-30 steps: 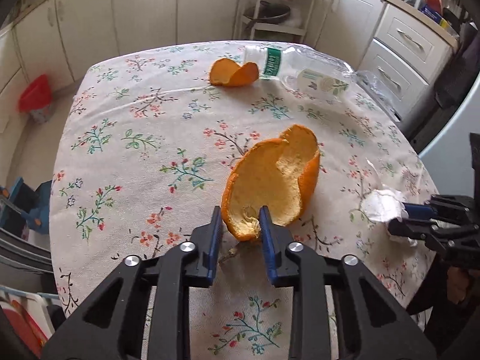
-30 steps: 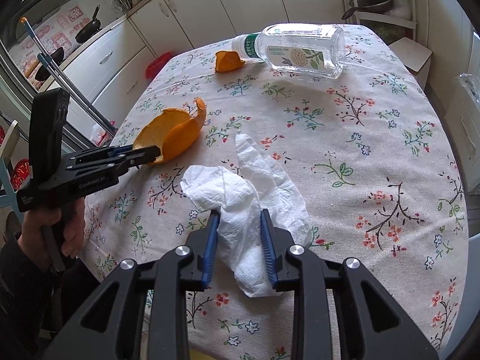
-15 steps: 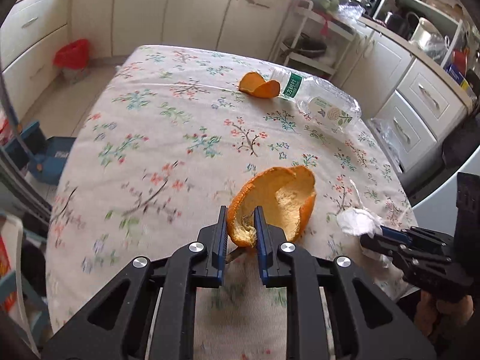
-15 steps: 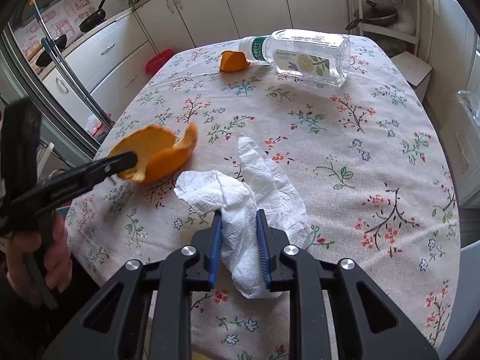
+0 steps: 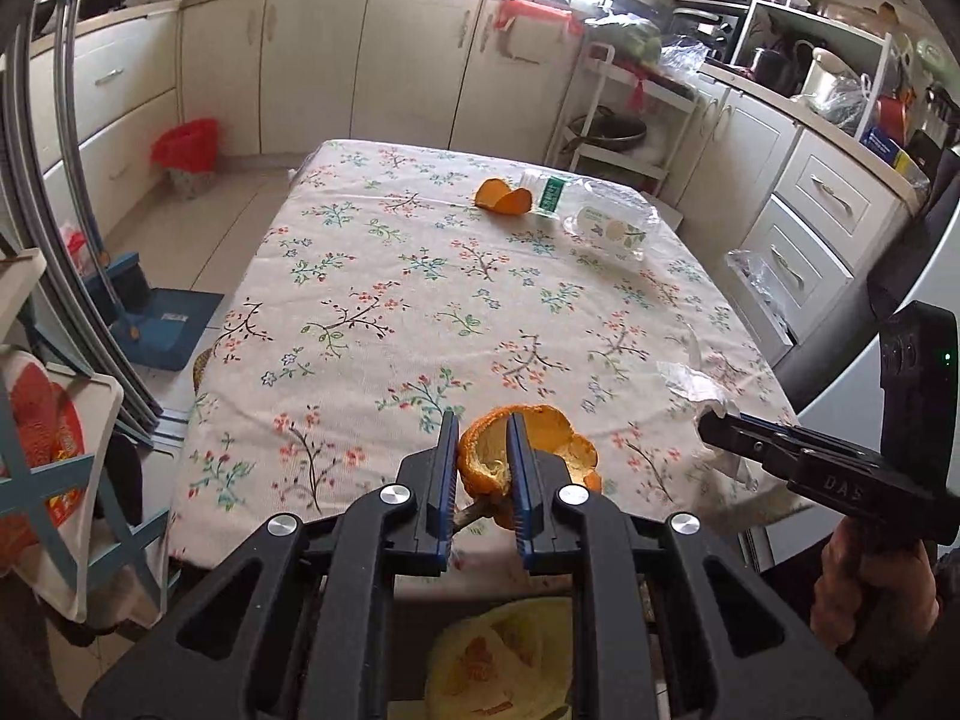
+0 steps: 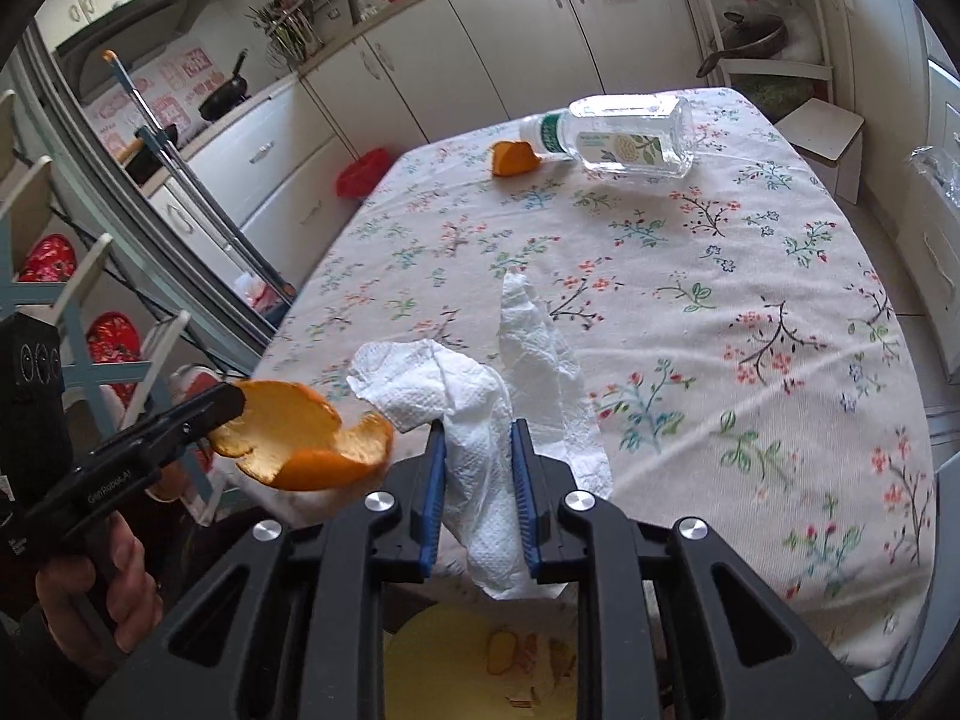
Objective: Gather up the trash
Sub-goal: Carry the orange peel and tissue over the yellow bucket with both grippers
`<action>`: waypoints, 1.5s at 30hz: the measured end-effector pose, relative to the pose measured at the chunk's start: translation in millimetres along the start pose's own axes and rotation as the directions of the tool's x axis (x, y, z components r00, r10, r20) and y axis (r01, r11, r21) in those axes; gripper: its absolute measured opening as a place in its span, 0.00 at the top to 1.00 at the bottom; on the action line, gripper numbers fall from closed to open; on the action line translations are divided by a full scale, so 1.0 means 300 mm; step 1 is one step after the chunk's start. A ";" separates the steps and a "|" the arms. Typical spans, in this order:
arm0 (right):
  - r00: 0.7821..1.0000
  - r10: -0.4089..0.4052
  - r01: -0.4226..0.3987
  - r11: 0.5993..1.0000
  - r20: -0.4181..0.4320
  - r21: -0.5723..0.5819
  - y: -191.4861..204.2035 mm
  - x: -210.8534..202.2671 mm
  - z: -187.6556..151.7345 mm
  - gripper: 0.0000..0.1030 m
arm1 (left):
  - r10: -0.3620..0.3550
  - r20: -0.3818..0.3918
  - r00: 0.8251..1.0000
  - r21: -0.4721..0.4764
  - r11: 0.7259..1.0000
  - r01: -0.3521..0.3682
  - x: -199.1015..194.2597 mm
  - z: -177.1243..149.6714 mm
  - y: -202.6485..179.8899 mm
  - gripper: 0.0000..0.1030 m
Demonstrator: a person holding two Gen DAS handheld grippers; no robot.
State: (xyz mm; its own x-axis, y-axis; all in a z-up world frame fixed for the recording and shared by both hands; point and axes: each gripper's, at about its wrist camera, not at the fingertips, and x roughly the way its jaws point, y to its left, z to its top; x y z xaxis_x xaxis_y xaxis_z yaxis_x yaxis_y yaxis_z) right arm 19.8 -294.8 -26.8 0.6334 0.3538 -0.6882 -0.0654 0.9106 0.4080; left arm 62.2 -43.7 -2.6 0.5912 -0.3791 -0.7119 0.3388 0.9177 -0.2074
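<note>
So the left gripper [image 5: 480,468] holds a big orange peel [image 5: 528,450], the right gripper [image 6: 477,480] holds a paper towel [image 6: 474,420], and a small orange peel [image 5: 503,197] and plastic bottle [image 5: 600,222] wait on the desk [image 5: 420,312].

Raised letters "DAS" stand on the black body of the right claw [image 5: 708,423] in the left wrist view. On the left claw [image 6: 231,405], in the right wrist view, pale lettering runs along the arm but is too small to make out. The bottle [image 6: 624,141] label's print cannot be read

Orange peel [image 5: 528,456] & tissue [image 6: 480,420] — now gripped, off table [image 5: 420,300] — near edge.
</note>
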 end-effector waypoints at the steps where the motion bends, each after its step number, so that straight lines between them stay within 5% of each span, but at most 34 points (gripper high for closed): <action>1: 1.000 0.007 -0.007 1.000 0.009 0.003 0.004 -0.010 -0.008 0.79 | 0.001 0.004 1.000 0.009 1.000 -0.001 -0.022 -0.010 -0.010 0.86; 28: 0.998 0.065 -0.064 0.998 0.016 -0.028 0.150 -0.212 -0.270 0.79 | -0.006 -0.073 0.997 0.119 0.993 0.014 -0.303 -0.350 -0.150 0.86; 45: 0.998 0.007 -0.007 1.000 -0.069 -0.005 0.122 -0.172 -0.357 0.79 | -0.036 -0.151 0.988 0.109 0.993 0.053 -0.220 -0.445 -0.134 0.86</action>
State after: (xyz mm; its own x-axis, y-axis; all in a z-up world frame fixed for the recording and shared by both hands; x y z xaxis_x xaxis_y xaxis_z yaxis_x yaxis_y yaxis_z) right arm -97.9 -256.7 -40.6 0.5785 0.3738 -0.7250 -0.0738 0.9091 0.4099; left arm -88.3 -39.8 -36.8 0.4614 -0.3894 -0.7972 0.4468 0.8782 -0.1704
